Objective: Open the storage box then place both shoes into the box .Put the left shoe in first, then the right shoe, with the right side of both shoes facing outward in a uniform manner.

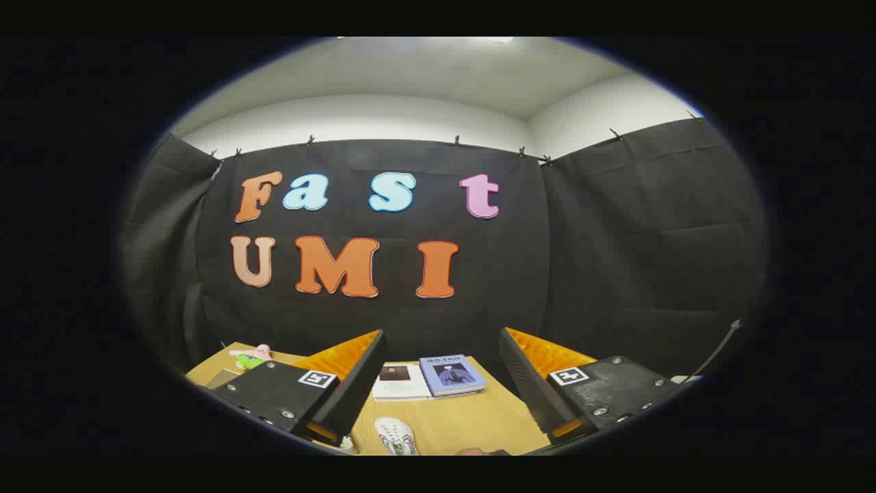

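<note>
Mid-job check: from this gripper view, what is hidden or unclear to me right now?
- White shoe, between the open jaws: only its toe shows, so left or right is unclear.
- Dark thing beside the shoe: a sliver, cannot be identified.
- Pink and green items on the table: partly behind one finger, too small.
- Gripper holds nothing.

1. I count one shoe (396, 436), on the table (472, 421) between my two fingers (356, 383).
2. Two books lie beyond it: a pale one (400, 381) and a blue one (452, 374), side by side.
3. One gripper (438, 390), its fingers spread apart, gripping nothing.
4. One small pink-and-green toy (251, 357).
</note>
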Motion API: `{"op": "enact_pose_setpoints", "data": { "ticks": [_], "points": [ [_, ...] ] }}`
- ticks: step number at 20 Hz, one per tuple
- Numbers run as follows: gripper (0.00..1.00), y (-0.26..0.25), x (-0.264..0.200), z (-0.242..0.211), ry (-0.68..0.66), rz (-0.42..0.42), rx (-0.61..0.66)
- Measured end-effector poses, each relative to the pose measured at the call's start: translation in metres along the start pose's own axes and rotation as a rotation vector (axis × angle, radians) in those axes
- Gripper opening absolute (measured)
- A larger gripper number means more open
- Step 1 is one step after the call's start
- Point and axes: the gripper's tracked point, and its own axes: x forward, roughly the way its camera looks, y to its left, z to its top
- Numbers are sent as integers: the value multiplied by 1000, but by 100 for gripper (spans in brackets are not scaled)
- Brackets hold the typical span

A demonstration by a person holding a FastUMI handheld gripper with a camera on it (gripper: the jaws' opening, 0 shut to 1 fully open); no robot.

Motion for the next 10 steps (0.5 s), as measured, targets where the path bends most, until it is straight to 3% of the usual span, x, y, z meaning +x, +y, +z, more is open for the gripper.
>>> {"op": "enact_pose_setpoints", "data": {
  "ticks": [10],
  "points": [
    [97, 0, 1, 0, -5, 6, 5]
  ]
}}
